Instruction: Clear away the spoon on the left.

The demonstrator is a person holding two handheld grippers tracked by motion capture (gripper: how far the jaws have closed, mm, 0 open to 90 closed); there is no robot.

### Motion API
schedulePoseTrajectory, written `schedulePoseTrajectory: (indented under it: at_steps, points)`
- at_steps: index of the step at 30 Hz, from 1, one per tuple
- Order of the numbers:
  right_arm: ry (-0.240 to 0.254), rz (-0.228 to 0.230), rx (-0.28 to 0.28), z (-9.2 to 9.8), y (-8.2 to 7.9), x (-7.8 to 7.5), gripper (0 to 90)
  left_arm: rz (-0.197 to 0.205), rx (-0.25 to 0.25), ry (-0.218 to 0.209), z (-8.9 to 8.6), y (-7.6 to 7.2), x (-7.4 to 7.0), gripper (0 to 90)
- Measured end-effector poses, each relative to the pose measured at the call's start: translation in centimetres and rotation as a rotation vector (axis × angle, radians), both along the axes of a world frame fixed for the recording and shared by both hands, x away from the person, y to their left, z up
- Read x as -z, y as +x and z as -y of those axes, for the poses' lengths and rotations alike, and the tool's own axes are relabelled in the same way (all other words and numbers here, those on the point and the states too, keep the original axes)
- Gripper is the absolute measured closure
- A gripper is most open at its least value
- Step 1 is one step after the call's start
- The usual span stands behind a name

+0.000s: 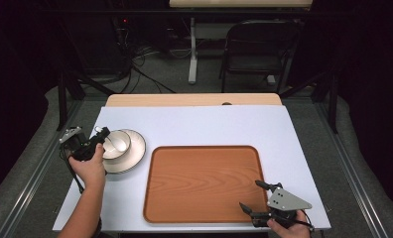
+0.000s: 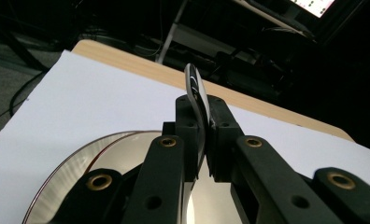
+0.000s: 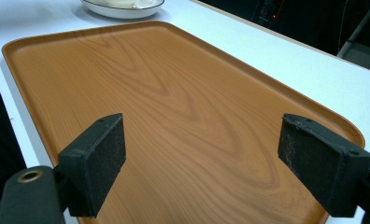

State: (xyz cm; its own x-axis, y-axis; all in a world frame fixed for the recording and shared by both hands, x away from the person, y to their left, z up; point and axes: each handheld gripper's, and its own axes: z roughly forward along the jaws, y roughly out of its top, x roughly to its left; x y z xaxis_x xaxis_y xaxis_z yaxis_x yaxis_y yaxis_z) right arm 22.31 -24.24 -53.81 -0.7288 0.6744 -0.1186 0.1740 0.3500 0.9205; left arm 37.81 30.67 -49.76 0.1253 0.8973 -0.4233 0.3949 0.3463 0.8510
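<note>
A small white bowl is tilted over a white plate with a dark rim at the table's left. My left gripper is shut on the bowl's near rim. In the left gripper view the bowl rim stands edge-on between the pads, with the plate below. A wooden tray lies in the middle of the table. My right gripper is open over the tray's near right corner. In the right gripper view the right gripper holds nothing, with the tray under it and the plate at the far end.
A white sheet covers the table, and a wooden edge shows at the back. Beyond the table stand a black chair, a white desk leg and floor cables. Black frame legs flank both sides.
</note>
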Motion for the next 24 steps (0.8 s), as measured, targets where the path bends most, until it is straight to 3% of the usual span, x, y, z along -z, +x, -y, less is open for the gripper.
schedulePoseTrajectory:
  at_steps: [6,12,18,24]
  points:
    - [0.000,0.000,0.000,0.0,0.0,0.0,14.8,0.035,0.022,0.011,0.4,-0.3,-1.7,85.0]
    - [0.000,0.000,0.001,0.0,0.0,0.0,14.8,0.037,0.055,0.012,0.9,-0.7,-3.3,85.1]
    - [-0.001,0.000,0.002,0.0,0.0,0.0,14.9,0.010,0.089,0.027,1.4,-1.1,-4.9,85.1]
    - [-0.002,0.000,0.002,0.0,0.0,0.0,14.8,-0.056,0.109,0.110,2.2,-1.5,-6.4,85.1]
